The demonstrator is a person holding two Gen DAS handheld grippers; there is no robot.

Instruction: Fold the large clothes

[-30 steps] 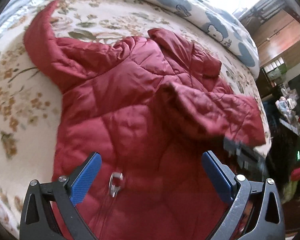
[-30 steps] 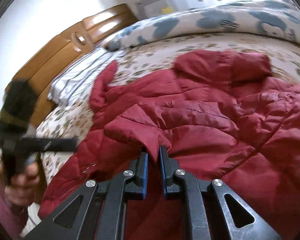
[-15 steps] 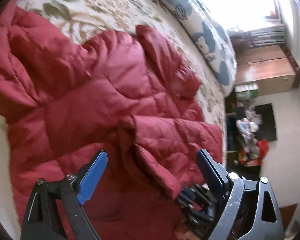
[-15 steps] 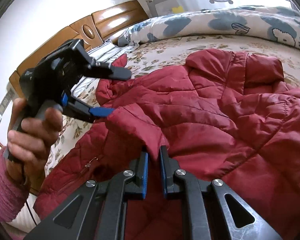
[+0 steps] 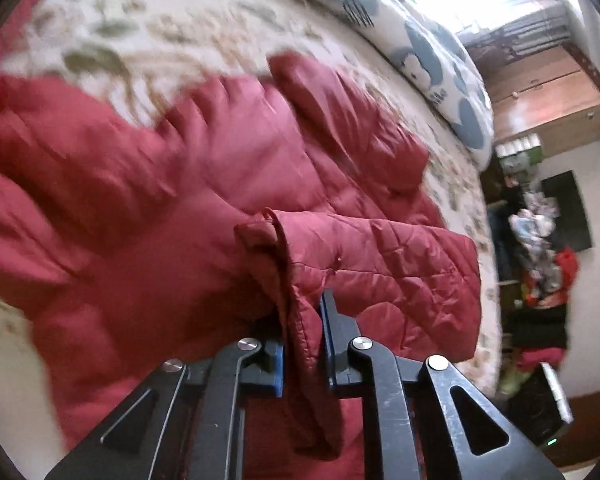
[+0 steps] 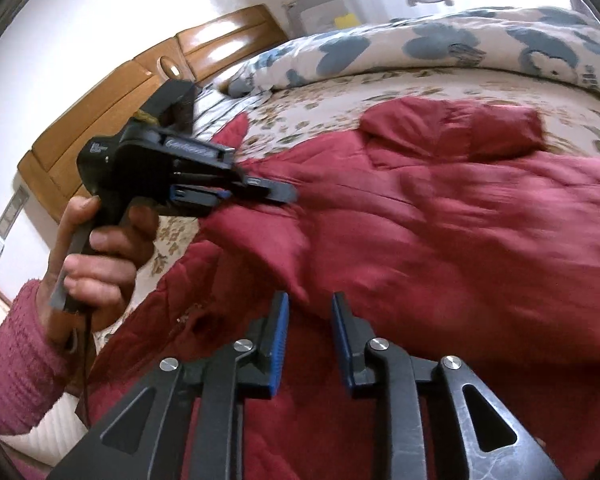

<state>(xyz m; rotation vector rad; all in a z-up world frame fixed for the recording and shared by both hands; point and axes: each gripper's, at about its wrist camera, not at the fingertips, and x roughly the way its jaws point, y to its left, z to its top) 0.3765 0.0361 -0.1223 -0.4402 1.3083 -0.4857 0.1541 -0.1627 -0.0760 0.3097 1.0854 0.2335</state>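
The red quilted jacket (image 5: pixel 148 216) sprawls across the floral bedspread (image 5: pixel 172 28), filling mid-frame. The left gripper (image 5: pixel 302 332) is clamped narrow on the sleeve cuff (image 5: pixel 296 320) at lower centre. The right gripper (image 6: pixel 310 334) is opening its jaws, the pads standing clear, the fabric edge just above them.

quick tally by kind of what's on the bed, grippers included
quilted dark red padded jacket: 1
blue-and-white cartoon-print duvet: 1
black two-finger grippers: 2, left gripper and right gripper
total: 4
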